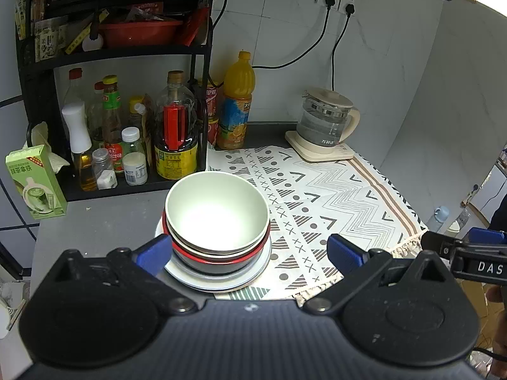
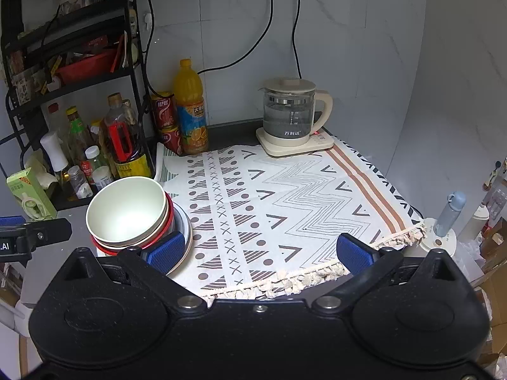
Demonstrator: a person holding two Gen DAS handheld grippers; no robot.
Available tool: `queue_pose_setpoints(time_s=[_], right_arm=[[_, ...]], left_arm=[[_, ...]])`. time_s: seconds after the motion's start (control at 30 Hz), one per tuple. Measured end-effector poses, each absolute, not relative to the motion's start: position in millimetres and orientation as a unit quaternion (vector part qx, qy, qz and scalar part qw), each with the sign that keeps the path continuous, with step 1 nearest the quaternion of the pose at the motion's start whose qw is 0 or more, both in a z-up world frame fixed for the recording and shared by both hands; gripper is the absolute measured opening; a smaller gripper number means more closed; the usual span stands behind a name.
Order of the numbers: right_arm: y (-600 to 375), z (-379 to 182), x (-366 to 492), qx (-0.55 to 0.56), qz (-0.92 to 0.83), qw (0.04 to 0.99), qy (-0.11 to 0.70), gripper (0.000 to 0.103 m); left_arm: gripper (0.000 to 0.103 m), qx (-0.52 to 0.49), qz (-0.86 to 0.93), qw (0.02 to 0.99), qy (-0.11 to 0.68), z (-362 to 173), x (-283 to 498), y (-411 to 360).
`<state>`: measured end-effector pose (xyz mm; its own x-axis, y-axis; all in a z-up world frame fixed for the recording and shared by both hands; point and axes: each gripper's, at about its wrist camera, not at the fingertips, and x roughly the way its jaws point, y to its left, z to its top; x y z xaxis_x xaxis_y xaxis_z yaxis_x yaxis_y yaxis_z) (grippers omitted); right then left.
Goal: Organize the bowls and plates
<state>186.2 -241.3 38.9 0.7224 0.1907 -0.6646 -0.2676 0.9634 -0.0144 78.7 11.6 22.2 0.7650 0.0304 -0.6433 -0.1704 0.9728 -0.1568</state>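
Observation:
A stack stands at the left edge of the patterned mat: a pale green bowl point(image 1: 217, 210) point(image 2: 126, 210) on top, nested in a red-rimmed bowl point(image 1: 218, 258) point(image 2: 169, 218), over a white plate point(image 1: 218, 280) point(image 2: 187, 237). My left gripper point(image 1: 248, 251) is open, held just in front of the stack, its left fingertip beside the bowls without touching them. My right gripper point(image 2: 259, 250) is open over the mat's near fringe, right of the stack, holding nothing. The other gripper shows at each view's edge.
A black rack point(image 1: 120, 50) with sauce bottles point(image 1: 176, 133) stands behind the stack. An orange juice bottle point(image 1: 236, 101), cans and a glass kettle point(image 1: 326, 123) on its base line the back wall. A green carton point(image 1: 36, 182) is at the left. The patterned mat point(image 2: 285, 202) covers the counter.

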Motion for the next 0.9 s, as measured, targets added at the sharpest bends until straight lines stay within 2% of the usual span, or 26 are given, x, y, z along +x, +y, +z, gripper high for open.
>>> queue_pose_setpoints(time_s=[0.9], right_arm=[[-241.8,35.3,191.8,-0.057,0.134,0.92,0.363,0.103]], left_arm=[[0.103,-0.113,0.063,0.929,0.347,14.2,82.3,16.9]])
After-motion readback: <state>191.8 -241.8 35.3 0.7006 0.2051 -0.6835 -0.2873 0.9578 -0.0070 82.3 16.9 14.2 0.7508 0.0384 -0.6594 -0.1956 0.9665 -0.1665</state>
